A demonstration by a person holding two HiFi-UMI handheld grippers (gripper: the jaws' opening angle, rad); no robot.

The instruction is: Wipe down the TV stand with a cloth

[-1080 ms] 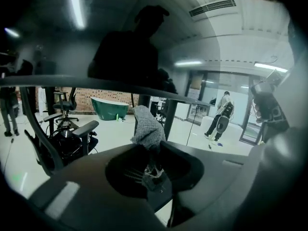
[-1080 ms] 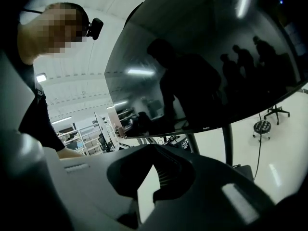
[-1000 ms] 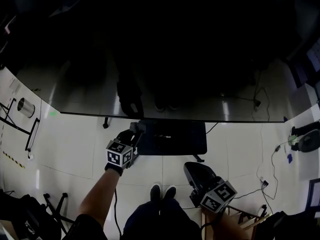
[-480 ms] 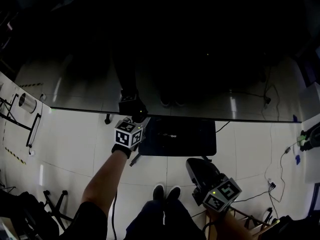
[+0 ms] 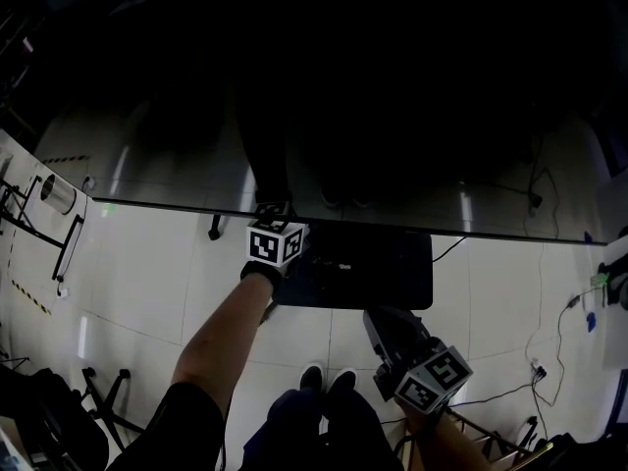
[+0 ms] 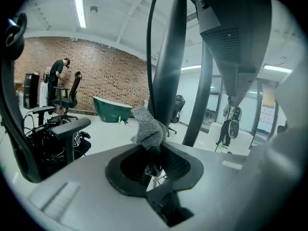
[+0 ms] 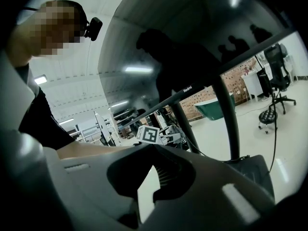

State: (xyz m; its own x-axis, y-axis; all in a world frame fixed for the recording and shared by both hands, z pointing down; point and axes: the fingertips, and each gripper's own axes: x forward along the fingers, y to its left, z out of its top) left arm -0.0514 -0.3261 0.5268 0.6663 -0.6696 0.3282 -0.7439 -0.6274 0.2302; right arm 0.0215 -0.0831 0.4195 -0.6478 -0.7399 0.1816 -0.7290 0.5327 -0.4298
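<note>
The TV stand's black base plate point(image 5: 368, 268) lies on the white floor under the big dark screen point(image 5: 324, 96). My left gripper point(image 5: 271, 214), with its marker cube, reaches to the base's left end at the screen's lower edge. In the left gripper view its jaws point(image 6: 153, 153) are shut on a grey knitted cloth point(image 6: 148, 128), right before the stand's black upright point(image 6: 168, 66). My right gripper point(image 5: 375, 322) hangs lower, in front of the base, shut with nothing in it point(image 7: 154, 177). From there the stand's leg point(image 7: 226, 124) and base point(image 7: 250, 170) show.
Cables point(image 5: 535, 366) trail over the floor at the right. A metal rack with a cylinder point(image 5: 54, 194) stands at the left and dark tripod legs point(image 5: 98, 400) at the lower left. My shoes point(image 5: 324, 381) are just short of the base. An office chair point(image 6: 67, 129) stands to the left.
My left gripper has gone forward and right with the cloth, from the base's near left corner up to the screen's lower edge. The right gripper has sunk a little.
</note>
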